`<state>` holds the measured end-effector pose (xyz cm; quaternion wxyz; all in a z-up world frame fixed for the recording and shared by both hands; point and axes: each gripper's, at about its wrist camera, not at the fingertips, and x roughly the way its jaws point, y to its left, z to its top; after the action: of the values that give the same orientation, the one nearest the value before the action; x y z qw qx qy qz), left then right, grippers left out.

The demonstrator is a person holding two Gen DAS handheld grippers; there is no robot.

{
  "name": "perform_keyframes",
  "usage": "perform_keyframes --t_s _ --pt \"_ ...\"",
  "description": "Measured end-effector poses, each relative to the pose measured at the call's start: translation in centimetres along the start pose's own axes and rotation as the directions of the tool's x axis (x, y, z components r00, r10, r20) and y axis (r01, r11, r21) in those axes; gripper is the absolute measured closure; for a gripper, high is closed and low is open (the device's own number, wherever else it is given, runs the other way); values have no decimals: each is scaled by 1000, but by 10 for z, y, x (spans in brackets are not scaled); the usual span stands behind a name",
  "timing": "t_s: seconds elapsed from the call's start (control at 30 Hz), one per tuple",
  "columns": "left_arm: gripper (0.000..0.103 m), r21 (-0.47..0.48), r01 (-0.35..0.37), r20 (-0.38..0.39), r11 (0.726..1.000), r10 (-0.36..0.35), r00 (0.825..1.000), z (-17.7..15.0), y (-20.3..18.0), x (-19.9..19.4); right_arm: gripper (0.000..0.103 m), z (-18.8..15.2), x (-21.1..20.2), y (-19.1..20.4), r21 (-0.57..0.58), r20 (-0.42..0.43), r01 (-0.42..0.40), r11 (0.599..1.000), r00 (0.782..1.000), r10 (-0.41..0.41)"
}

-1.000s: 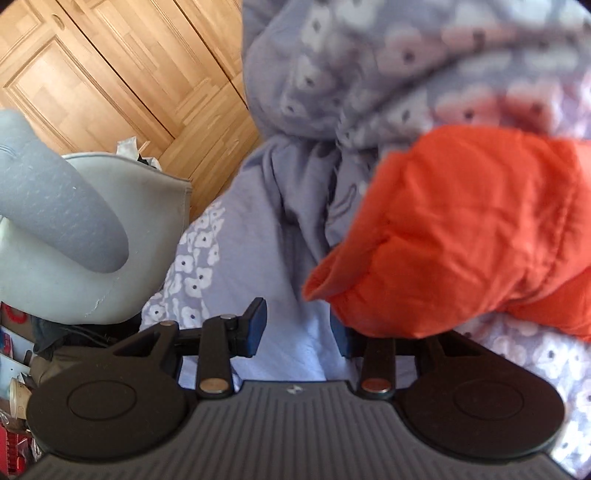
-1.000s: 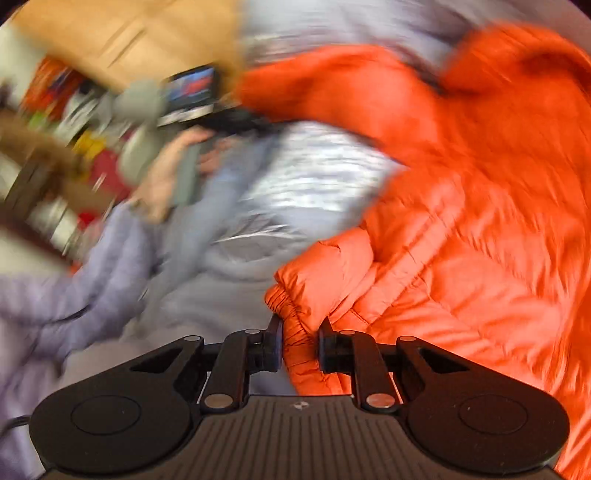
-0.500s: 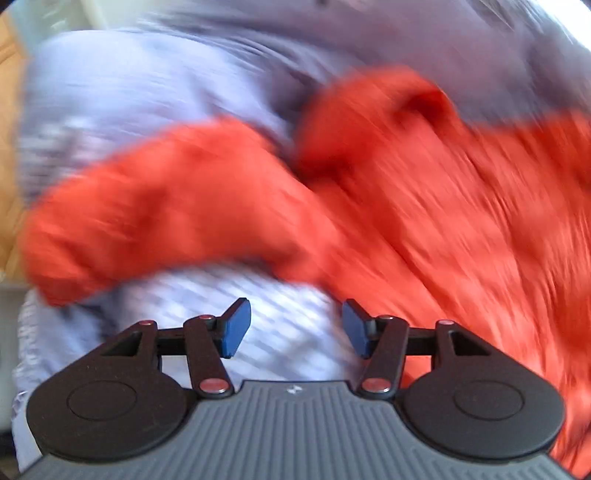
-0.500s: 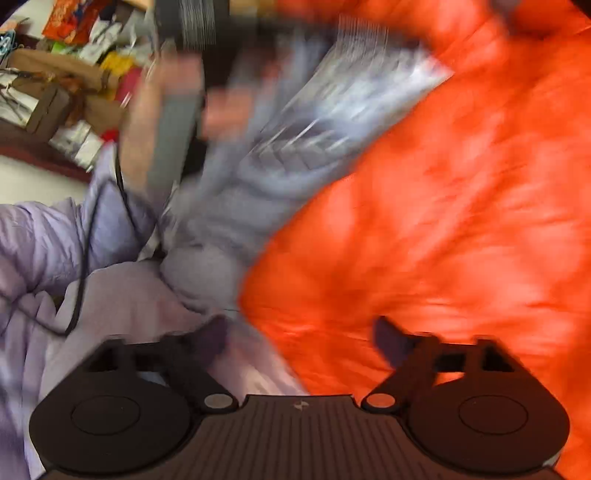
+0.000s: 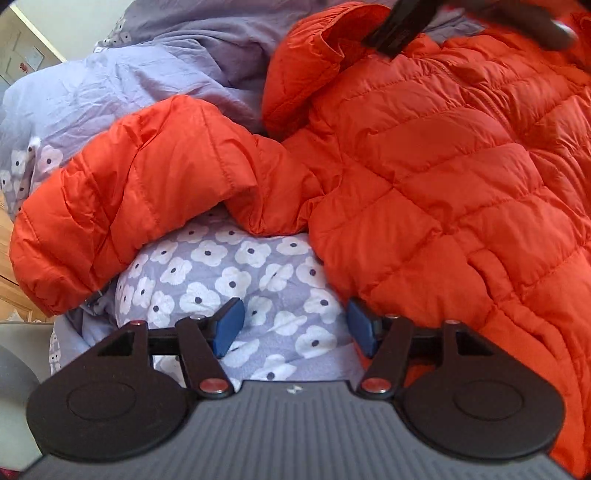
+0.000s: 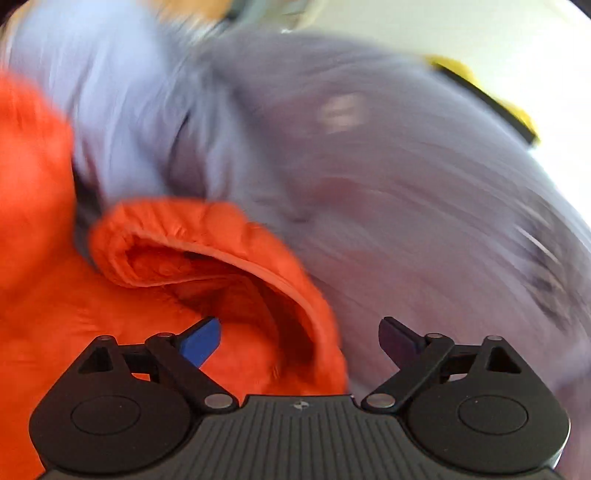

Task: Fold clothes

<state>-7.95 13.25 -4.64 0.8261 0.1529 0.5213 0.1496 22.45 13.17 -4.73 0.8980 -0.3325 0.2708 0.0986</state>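
Note:
An orange quilted puffer jacket [image 5: 424, 177] lies spread on a lilac bedspread with white flowers [image 5: 236, 273]. Its sleeve [image 5: 122, 206] stretches to the left and its hood [image 5: 314, 55] bunches at the top. My left gripper [image 5: 295, 325] is open just above the bedspread, with nothing between its blue pads; the jacket's hem touches the right pad. In the blurred right wrist view my right gripper [image 6: 299, 339] is wide open over the jacket's hood opening [image 6: 221, 269]. The right gripper's dark body [image 5: 402, 22] also shows above the hood in the left wrist view.
Crumpled plain lilac bedding [image 5: 140, 81] piles up behind the jacket, and blurred lilac bedding [image 6: 369, 166] fills the right wrist view. A wooden wardrobe edge [image 5: 7, 236] and a grey cushion [image 5: 18, 362] sit at far left. A yellow and black object [image 6: 484, 92] is at upper right.
The right gripper let go of the jacket edge and opened wide, then swung over to the hood. The left gripper moved from beside the sleeve to the bedspread below the spread jacket.

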Motion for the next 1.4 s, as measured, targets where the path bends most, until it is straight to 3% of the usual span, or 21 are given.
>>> perform_keyframes --t_s 0.07,0.1,0.13,0.23,0.3,0.37,0.5,0.57,0.63,0.7,0.77,0.8,0.83,0.9,1.0,1.1,1.2,1.27,1.4 --pt "38 -2 5 -3 1000 -5 1000 0 0 -1 68 12 22 20 -54 -1 50 997 999 -50" --pt "38 -7 11 -6 1000 -11 1000 1 3 -2 97 16 28 19 -12 -19 72 997 997 -72" --pt "36 -13 17 -7 1000 -17 1000 2 6 -4 98 20 26 10 80 -15 88 993 996 -87" --pt "35 -67 44 19 997 -43 999 18 23 -10 98 18 0 -36 336 -11 163 928 986 -169" --pt "36 -86 44 97 995 -36 995 39 34 -19 98 5 -28 -71 472 -30 216 855 973 -229" --pt "36 -87 48 175 995 -33 984 66 38 -25 98 -13 -57 -102 557 -44 218 801 971 -234" --pt "34 -109 88 285 990 -54 957 130 23 -19 97 -39 -101 -139 620 -92 222 753 973 -211" --pt "34 -106 120 293 987 -84 953 162 5 -5 96 -50 -117 -152 646 -112 237 726 970 -217" --pt "33 -112 106 304 988 -67 950 188 -7 10 95 -56 -117 -160 665 -154 270 697 962 -226" --pt "33 -127 75 320 989 -31 947 208 -11 25 94 -62 -109 -162 659 -207 299 690 954 -215" --pt "33 -142 44 334 989 6 942 229 -14 40 85 -70 -97 -160 637 -247 307 708 950 -190" --pt "33 -150 29 342 988 25 939 239 -16 48 72 -75 -88 -158 628 -249 298 719 952 -177" --pt "33 -158 14 349 987 43 936 249 -18 55 51 -81 -77 -155 621 -240 273 734 959 -153" --pt "31 -174 -17 362 985 80 929 270 -21 70 31 -93 -58 -155 626 -227 218 749 970 -92" --pt "31 -199 -61 381 978 135 915 300 -26 93 28 -110 -59 -154 666 -162 98 740 987 16" --pt "25 -224 -103 396 969 187 899 331 -31 115 26 -123 -55 -141 633 -132 0 774 985 107" --pt "1 -248 -106 313 963 183 932 356 -18 137 28 -123 -26 -118 592 -184 14 806 976 118" --pt "0 -255 -81 272 963 152 950 364 -9 143 29 -121 4 -107 605 -208 8 796 967 148" --pt "0 -173 -96 267 980 141 953 356 -4 132 29 -128 74 -94 669 -353 84 738 910 216"
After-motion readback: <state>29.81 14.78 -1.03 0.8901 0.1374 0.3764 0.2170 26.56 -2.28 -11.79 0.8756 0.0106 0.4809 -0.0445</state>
